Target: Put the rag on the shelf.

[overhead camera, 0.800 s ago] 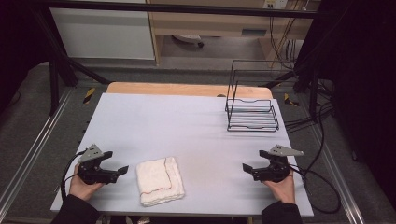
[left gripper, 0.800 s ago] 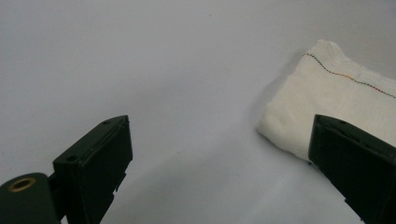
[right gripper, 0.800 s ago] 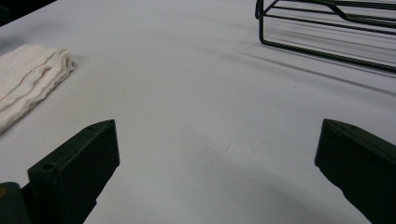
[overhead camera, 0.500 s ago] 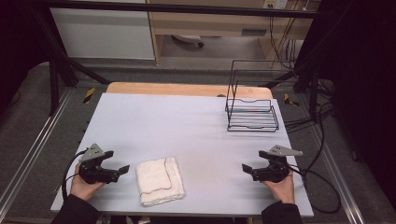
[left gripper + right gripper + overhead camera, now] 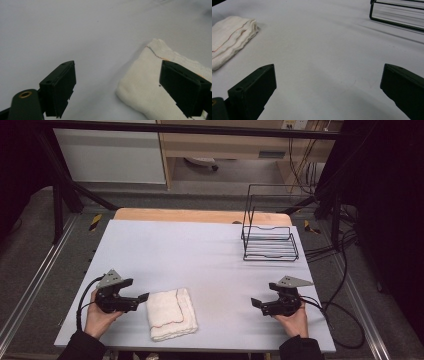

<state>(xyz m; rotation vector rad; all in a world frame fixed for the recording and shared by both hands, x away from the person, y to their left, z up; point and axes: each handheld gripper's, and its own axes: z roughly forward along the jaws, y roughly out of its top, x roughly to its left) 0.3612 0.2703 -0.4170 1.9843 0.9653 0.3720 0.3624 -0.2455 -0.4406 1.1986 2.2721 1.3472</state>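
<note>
— Pale table (image 5: 200,250) under dim light, dark floor and cables around it. What is cut off or hard to read?

— Both forearms leave the high view at the bottom edge. In the left gripper view the right jaw covers part of the cloth (image 5: 147,90), and the cloth's near end runs out of frame. In the right gripper view the rack (image 5: 397,12) shows just its lower wires at the top right corner, and the cloth (image 5: 229,37) is cropped at the left edge.

— Any containers?

— One black wire rack (image 5: 269,240) stands at the table's far right. Nothing visible sits in it.

— And the cloth?

— Folded white cloth (image 5: 171,314) with a thin red stitched line lies flat at the near edge, left of centre. Its long axis runs from the near edge away from the person, tilted slightly left at the far end.

— The grippers?

— Left gripper (image 5: 142,297) rests on the table in the left hand (image 5: 100,317), jaws spread wide and grasping nothing, tips just beside the cloth's left edge; one jaw overlaps the cloth in its own view, though contact cannot be judged. Right gripper (image 5: 256,303), in the right hand (image 5: 292,320), sits well apart from the cloth, jaws also spread, bare table between them.
</note>
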